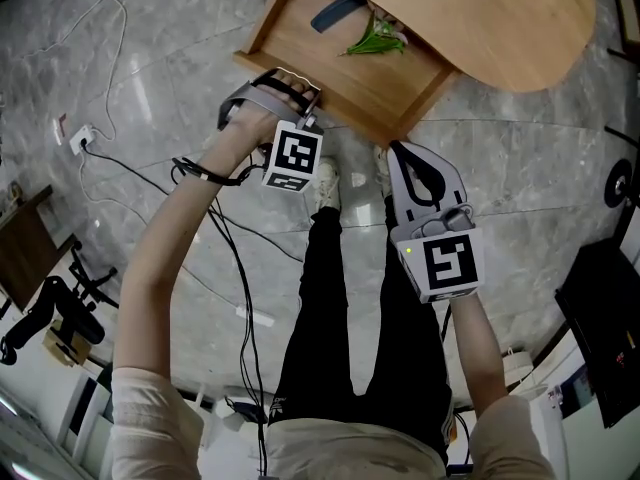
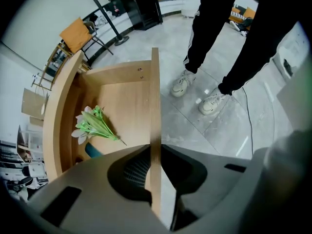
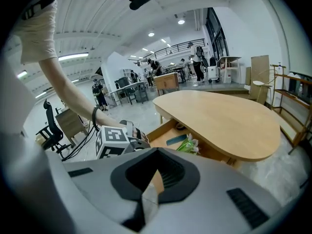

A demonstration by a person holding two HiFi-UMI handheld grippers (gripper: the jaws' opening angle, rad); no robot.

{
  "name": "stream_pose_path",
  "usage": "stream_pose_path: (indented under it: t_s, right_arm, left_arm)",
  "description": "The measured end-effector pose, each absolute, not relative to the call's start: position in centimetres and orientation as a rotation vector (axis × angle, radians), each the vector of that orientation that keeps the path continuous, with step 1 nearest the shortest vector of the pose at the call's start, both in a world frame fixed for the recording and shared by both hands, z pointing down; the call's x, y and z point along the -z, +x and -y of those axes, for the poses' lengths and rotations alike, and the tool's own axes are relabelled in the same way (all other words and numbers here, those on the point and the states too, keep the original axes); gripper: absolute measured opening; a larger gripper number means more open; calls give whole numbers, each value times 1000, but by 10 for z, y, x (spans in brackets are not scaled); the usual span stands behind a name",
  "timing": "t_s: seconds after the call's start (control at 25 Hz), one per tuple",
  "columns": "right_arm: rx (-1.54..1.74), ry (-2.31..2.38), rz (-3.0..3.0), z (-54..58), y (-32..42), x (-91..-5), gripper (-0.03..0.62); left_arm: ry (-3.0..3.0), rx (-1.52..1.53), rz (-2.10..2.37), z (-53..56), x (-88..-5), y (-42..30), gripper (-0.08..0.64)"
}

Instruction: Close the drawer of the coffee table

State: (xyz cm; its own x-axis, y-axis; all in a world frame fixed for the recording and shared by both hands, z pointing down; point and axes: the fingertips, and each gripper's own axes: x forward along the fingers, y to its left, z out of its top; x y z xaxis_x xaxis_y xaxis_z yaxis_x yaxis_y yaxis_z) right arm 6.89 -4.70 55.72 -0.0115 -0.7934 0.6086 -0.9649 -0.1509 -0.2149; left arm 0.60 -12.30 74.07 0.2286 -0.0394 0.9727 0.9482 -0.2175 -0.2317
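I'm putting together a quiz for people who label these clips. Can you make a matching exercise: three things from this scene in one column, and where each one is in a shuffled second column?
Things
1. flowers
2. left gripper
3. white shoes

Places
A. on the grey floor
B. lying in the open drawer
C. closed on the drawer's front panel

Pairs: 1-B, 2-C, 3-A

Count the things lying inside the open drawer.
2: a green flower bunch on the drawer floor, and a dark blue flat item beside it, by the tabletop edge. The tabletop may hide more.
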Motion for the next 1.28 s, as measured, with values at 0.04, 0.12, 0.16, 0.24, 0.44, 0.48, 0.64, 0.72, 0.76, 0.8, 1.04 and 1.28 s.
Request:
stream_pose_path:
  t_s: [0.04, 0.12, 0.16, 0.24, 0.44, 0.48, 0.64, 0.72, 0.76, 0.8, 1.04, 1.28]
  right_arm:
    - [-910, 1998, 1849, 47, 69, -557, 0]
    - [-911, 2002, 1851, 47, 71, -558, 0]
    - [-906, 2004, 1853, 47, 72, -557, 0]
    - [-903, 2009, 1853, 45, 76, -557, 0]
    - [-943, 2020, 1821, 40, 81, -551, 0]
    - [-936, 2022, 1817, 39, 82, -549, 0]
    - [-895, 2037, 1814, 44, 85, -536, 0]
    - [-866, 2041, 1825, 46, 86, -532, 1]
    - [-853, 2040, 1830, 47, 87, -532, 0]
    - [-849, 2042, 1833, 48, 88, -532, 0]
    - [-836, 2068, 1824, 46, 104, -539, 0]
    - [-857, 2103, 1785, 37, 123, -541, 1]
  left_arm:
    - [-1462, 1191, 918, 123, -740, 5, 72]
    - [-1466, 1177, 925, 124, -739, 4, 72]
    - [-1471, 1172, 920, 124, -738, 5, 72]
    - [-1477, 1163, 911, 125, -733, 8, 72]
    - [-1501, 1129, 898, 127, -694, 19, 72]
    - [-1506, 1119, 891, 128, -686, 23, 72]
    - [-1513, 1112, 872, 144, -672, 36, 74]
    - [-1504, 1115, 857, 145, -675, 39, 74]
    - [-1508, 1120, 845, 145, -678, 41, 74]
    - [-1514, 1128, 833, 146, -682, 42, 74]
    - [-1545, 1133, 806, 145, -691, 68, 74]
    - [-1565, 1114, 704, 157, -686, 95, 80]
